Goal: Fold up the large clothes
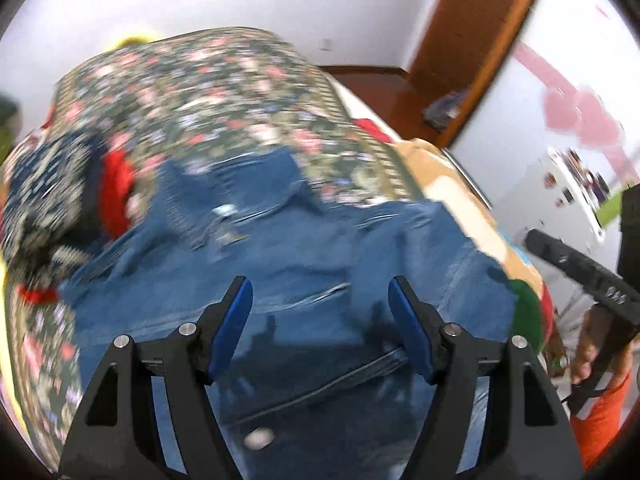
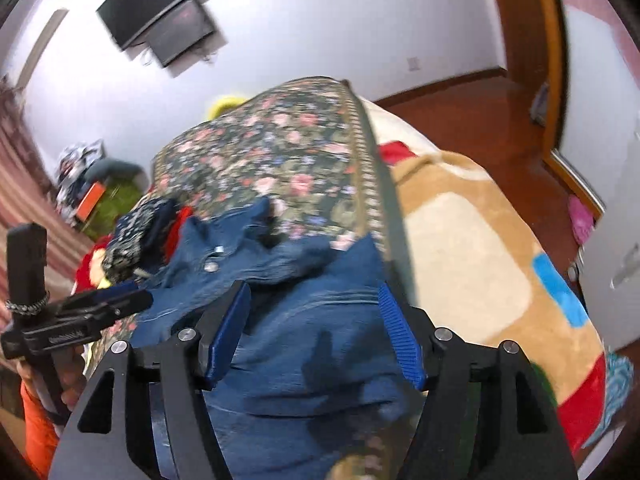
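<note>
Jeans [image 1: 304, 280] spread on bed [image 1: 224, 92], directly ahead of you | left gripper [image 1: 320, 292] and right gripper [image 2: 314, 298]: fingers apart, empty | right sits nearer the garment's right edge; long axis unclear.

No text, label, brand or number can be read in either view. The side of the left gripper [image 2: 76, 320], seen from the right wrist camera, carries a short pale marking, but it is too blurred to make out. The small pictures stuck on the white door [image 1: 576, 176] are smeared as well.
</note>
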Demonstrator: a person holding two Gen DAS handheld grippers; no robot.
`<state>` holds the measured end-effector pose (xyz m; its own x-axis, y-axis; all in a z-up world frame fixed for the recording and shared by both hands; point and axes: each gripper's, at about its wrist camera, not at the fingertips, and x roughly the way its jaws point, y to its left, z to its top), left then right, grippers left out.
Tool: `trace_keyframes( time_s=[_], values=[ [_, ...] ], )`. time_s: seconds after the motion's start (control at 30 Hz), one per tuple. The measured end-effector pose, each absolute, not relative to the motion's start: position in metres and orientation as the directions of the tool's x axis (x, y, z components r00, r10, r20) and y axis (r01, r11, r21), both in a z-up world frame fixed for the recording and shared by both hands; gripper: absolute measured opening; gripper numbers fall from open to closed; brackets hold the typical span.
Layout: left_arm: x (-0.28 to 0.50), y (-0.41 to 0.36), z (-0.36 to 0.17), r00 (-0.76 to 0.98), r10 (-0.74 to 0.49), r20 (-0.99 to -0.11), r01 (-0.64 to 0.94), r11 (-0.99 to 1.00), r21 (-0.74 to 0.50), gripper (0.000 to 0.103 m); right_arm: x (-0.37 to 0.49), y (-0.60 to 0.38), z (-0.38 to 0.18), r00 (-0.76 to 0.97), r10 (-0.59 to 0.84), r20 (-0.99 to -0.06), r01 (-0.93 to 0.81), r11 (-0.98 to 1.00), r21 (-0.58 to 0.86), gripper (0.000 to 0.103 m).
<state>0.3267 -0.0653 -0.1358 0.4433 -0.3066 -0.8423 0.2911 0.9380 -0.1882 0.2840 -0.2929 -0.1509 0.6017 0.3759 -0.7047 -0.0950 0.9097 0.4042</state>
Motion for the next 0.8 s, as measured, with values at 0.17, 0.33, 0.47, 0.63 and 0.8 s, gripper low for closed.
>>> trace_keyframes(
  time_s=[0.17, 0.33, 0.47, 0.63, 0.8],
  values=[
    [0.351, -0.129, -0.156, 0.360, -0.299, -0.884, 0.407, 0.903, -0.139, 0.069, 0.285, -0.321, -0.173, 0.577, 0.333, -0.746, -0.016, 0.918, 0.397, 0.063],
    [0.375, -0.156, -0.197, 0.272, -0.227, -0.935, 0.419, 0.903, -0.097, 0.062, 0.281, -0.333, -0.197, 0.537, 0.319, -0.781, 0.015, 0.922, 0.387, 0.063],
    [0.388, -0.153, -0.217, 0.242, -0.199, -0.950, 0.374, 0.922, -0.098, 0.032, 0.278, -0.334, -0.215, 0.499, 0.328, -0.802, 0.022, 0.921, 0.390, 0.063],
    [0.389, -0.137, -0.197, 0.310, -0.221, -0.925, 0.348, 0.932, -0.106, 0.014, 0.276, -0.330, -0.223, 0.469, 0.334, -0.818, 0.008, 0.924, 0.383, 0.063],
    [0.383, -0.114, -0.127, 0.477, -0.285, -0.832, 0.316, 0.938, -0.140, 0.013, 0.273, -0.320, -0.218, 0.463, 0.339, -0.819, -0.028, 0.929, 0.369, 0.063]
  ],
)
